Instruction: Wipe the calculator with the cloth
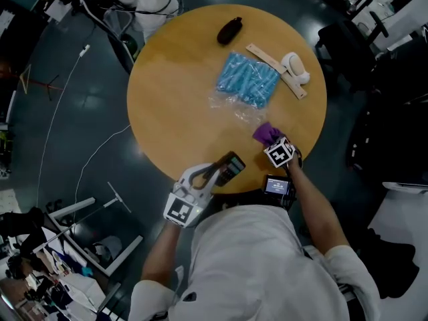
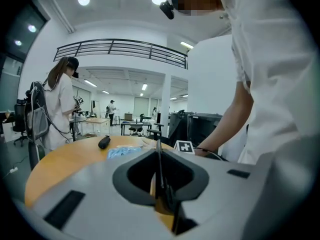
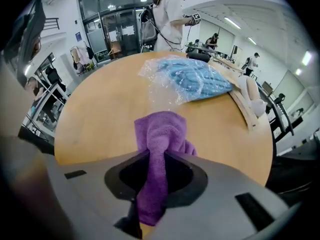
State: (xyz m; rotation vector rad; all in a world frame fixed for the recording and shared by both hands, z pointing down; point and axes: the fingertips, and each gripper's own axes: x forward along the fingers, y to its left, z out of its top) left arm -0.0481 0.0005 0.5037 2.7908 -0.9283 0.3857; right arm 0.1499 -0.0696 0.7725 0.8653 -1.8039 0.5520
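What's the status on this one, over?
Left gripper shut on calculator, held edge-on. Right gripper shut on purple cloth. Cloth not yet touching calculator. Blue packet lies farther across table, clear of both.

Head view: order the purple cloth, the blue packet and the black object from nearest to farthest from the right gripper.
1. Purple cloth, clamped in the right gripper, at the near edge of the table.
2. Blue packet, mid-table, in clear wrap.
3. Black object, at the far edge.
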